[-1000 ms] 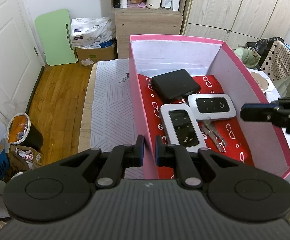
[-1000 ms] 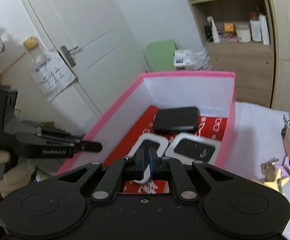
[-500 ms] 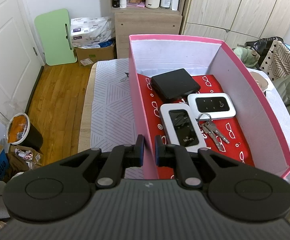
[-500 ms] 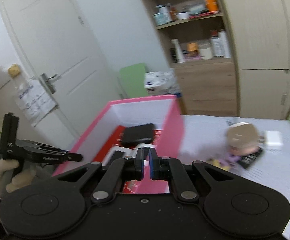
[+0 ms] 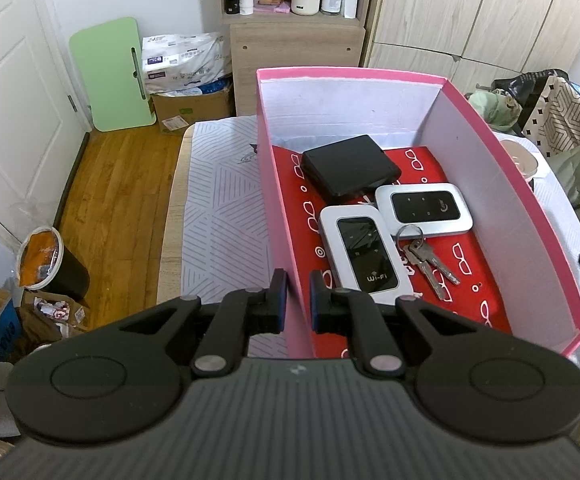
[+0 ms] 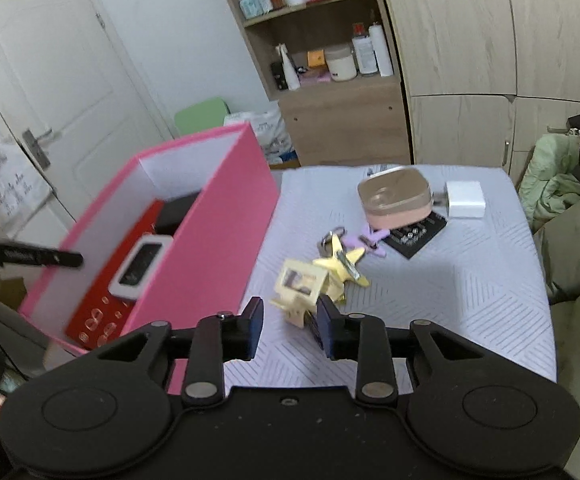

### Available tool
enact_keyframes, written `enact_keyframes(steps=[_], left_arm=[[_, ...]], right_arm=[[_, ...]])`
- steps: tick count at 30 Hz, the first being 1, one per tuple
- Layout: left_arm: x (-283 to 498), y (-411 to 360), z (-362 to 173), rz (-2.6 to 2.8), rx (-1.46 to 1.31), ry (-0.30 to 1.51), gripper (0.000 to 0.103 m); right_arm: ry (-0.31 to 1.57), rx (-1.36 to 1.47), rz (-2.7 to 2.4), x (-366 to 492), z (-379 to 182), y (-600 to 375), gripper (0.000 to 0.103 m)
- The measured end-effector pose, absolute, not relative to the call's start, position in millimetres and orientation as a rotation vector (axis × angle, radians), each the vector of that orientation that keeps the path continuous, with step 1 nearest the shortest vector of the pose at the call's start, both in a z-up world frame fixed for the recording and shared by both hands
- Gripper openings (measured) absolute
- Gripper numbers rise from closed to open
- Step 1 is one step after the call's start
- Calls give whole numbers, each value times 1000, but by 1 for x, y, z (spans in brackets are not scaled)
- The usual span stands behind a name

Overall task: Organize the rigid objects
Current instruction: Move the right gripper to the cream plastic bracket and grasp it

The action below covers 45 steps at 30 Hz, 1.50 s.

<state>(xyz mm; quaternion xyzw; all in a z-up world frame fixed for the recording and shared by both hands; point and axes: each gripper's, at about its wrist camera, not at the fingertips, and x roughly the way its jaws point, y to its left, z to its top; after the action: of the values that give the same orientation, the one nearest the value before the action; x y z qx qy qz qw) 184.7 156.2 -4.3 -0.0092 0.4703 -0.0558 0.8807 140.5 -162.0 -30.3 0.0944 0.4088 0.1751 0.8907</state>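
**Pink box and loose items**

Pink box, red patterned liner: black flat device, two silver-edged Wi-Fi routers, bunch of keys. Left gripper clamps the box's near left wall, jaws narrow. Right gripper outside on the white mat, jaws opening, nothing pinched; cream keychain and yellow star just ahead. Farther: pink tin, white charger.
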Motion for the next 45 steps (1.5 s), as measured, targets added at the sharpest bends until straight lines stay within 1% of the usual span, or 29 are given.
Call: enact_keyframes(steps=[4, 6, 8, 9, 14, 24, 35, 38, 42, 45], left_arm=[[184, 155, -5, -118, -18, 983, 10], [184, 154, -5, -119, -15, 987, 10], [184, 153, -5, -121, -8, 991, 10], [184, 152, -5, -122, -5, 993, 10], [182, 153, -3, -126, 10, 990, 9], [184, 159, 0, -135, -14, 986, 9], [185, 161, 9, -122, 5, 930, 8], [185, 160, 9, -120, 9, 931, 8], [184, 159, 11, -126, 18, 934, 6], [181, 152, 12, -132, 89, 920, 6]], right_arm=[[838, 143, 356, 144, -43, -152, 47], [828, 104, 352, 146, -48, -146, 56], [813, 51, 345, 149, -55, -138, 61], [807, 21, 339, 149, -58, -134, 62], [794, -113, 325, 156, -75, -115, 62], [732, -208, 256, 164, -88, -89, 66], [671, -215, 192, 163, -95, -87, 68], [648, -224, 202, 161, -95, -87, 63], [628, -193, 208, 157, -90, -93, 63], [624, -151, 217, 154, -81, -101, 63]])
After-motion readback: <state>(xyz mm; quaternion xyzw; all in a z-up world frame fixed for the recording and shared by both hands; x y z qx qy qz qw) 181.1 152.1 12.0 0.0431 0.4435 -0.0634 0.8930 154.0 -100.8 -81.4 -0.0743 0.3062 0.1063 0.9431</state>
